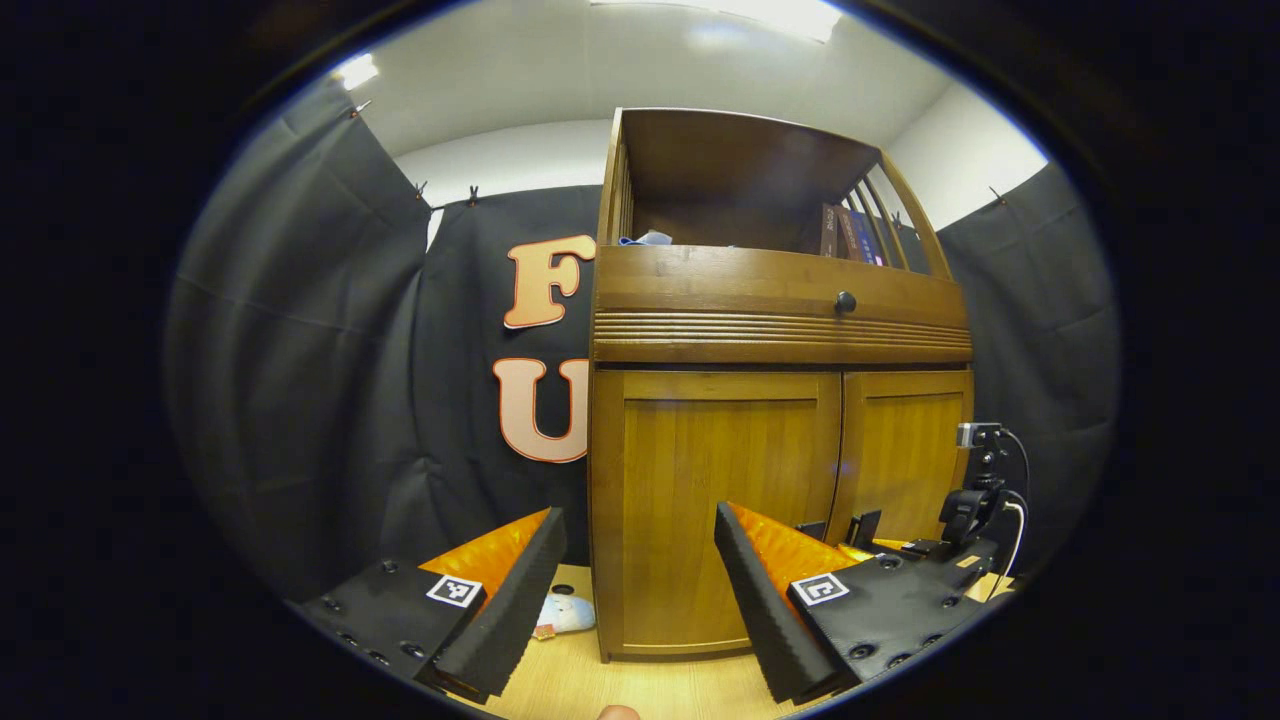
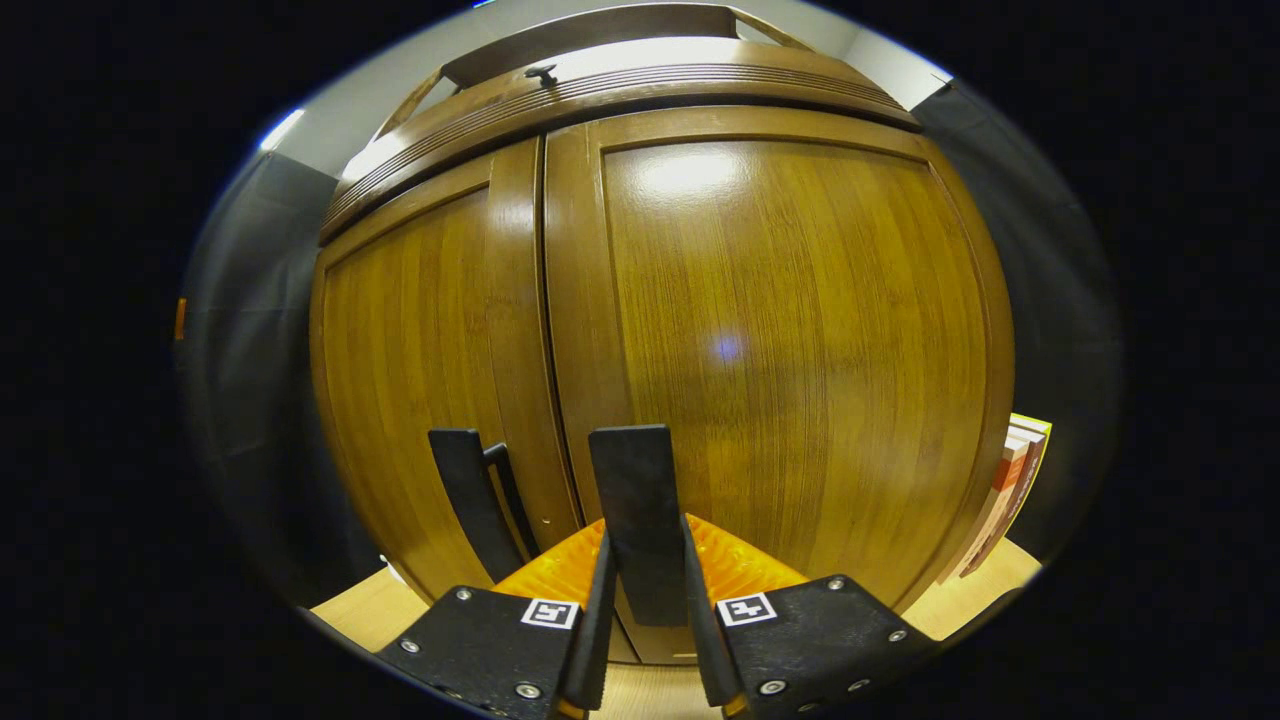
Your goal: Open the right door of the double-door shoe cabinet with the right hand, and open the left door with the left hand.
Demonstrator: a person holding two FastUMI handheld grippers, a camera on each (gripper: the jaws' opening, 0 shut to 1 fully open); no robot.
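Observation:
The wooden shoe cabinet (image 1: pixel 780 330) stands ahead with its left door (image 1: pixel 715 500) and right door (image 1: pixel 905 450) both closed. My left gripper (image 1: pixel 638 515) hangs open in front of the left door, a short way off and holding nothing. In the right gripper view, the right door (image 2: pixel 800 340) is very close. Two flat dark handles stick out beside the centre seam. My right gripper (image 2: pixel 645 545) is shut on the right door's handle (image 2: pixel 640 480). The left door's handle (image 2: pixel 468 490) stands free just to its left. My right gripper (image 1: pixel 885 540) also appears low by the right door in the left gripper view.
A drawer front with a small dark knob (image 1: pixel 845 301) runs above the doors, under an open shelf holding books (image 1: pixel 850 235). More books (image 2: pixel 1010 480) lean at the cabinet's right side. A pale soft object (image 1: pixel 565 612) lies on the wooden floor (image 1: pixel 620 685) left of the cabinet.

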